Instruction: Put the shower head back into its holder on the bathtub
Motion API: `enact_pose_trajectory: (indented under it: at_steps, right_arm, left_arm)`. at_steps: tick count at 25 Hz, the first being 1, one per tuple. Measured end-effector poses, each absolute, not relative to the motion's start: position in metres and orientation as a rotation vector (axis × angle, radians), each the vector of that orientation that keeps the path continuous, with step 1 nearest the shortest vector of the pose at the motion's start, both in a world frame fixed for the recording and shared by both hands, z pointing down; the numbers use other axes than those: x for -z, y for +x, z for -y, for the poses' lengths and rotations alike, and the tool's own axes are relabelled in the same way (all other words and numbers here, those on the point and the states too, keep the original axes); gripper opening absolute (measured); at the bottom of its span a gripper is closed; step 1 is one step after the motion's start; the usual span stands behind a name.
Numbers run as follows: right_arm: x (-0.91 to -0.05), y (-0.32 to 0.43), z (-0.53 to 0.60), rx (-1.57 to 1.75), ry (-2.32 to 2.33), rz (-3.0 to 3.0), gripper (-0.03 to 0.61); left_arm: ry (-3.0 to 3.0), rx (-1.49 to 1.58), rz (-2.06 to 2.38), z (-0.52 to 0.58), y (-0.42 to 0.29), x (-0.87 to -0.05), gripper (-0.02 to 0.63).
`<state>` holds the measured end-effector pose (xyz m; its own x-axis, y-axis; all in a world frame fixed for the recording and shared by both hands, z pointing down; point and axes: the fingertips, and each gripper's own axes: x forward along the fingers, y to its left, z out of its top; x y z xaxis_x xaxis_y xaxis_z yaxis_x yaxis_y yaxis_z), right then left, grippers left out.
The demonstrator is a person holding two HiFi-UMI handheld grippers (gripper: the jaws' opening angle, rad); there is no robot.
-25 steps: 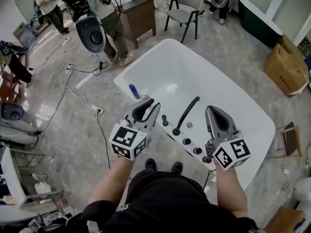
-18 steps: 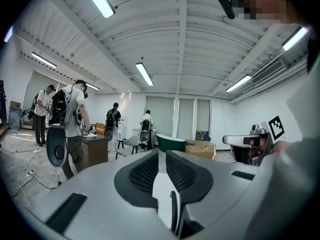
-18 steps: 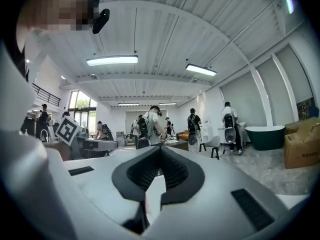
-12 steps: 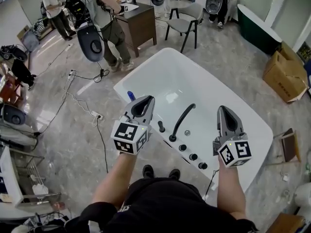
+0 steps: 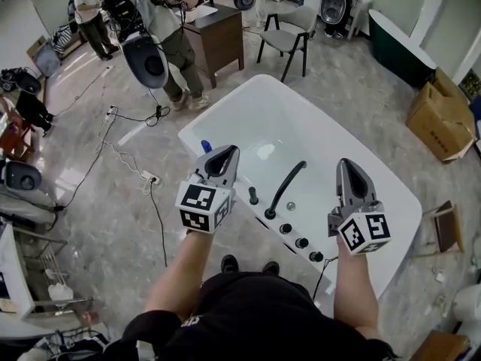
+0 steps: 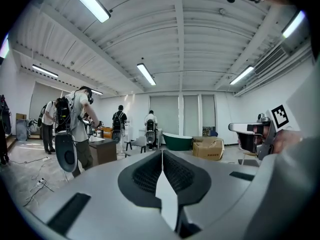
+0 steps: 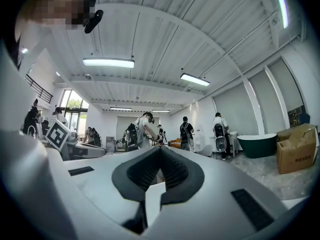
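Note:
The white bathtub (image 5: 391, 190) lies below me with a curved black spout (image 5: 285, 188) and three black knobs (image 5: 301, 242) on its near rim. Left of the spout a short black shower head (image 5: 253, 195) stands upright in the rim. My left gripper (image 5: 228, 153) hovers above the tub's left near corner. Its jaws have just been closing and now stand shut with nothing between them. My right gripper (image 5: 348, 164) hovers right of the knobs, shut and empty. Both gripper views look level across the room, so the left gripper (image 6: 162, 151) and right gripper (image 7: 160, 149) show no tub.
A blue bottle (image 5: 206, 147) lies in the tub by the left gripper. Cables and a power strip (image 5: 150, 176) run over the floor to the left. Beyond the tub are several people, a brown desk (image 5: 218, 22), a chair (image 5: 289, 17) and a cardboard box (image 5: 443, 102).
The left gripper's jaws were open a second ago and are now shut, empty. Both grippers have lifted a little off the tub rim. The right one has drifted right.

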<state>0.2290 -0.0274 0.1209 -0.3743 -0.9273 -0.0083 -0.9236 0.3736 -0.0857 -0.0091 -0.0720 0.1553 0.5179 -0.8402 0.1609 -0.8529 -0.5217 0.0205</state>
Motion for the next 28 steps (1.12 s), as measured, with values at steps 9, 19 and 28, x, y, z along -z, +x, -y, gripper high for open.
enact_pose_trajectory:
  at_steps: [9, 19, 28]
  right_arm:
    - [-0.12, 0.219, 0.025, 0.121, -1.724, -2.569, 0.011]
    - [-0.124, 0.215, 0.02, 0.109, -1.708, -2.609, 0.011]
    - [-0.127, 0.218, 0.017, 0.124, -1.71, -2.621, 0.011]
  left_arm:
    - [2.695, -0.23, 1.431, 0.067, -0.003, -0.148, 0.023]
    - [2.678, -0.208, 1.459, 0.062, -0.009, -0.152, 0.023]
    - [2.671, -0.225, 1.452, 0.057, -0.004, -0.155, 0.023]
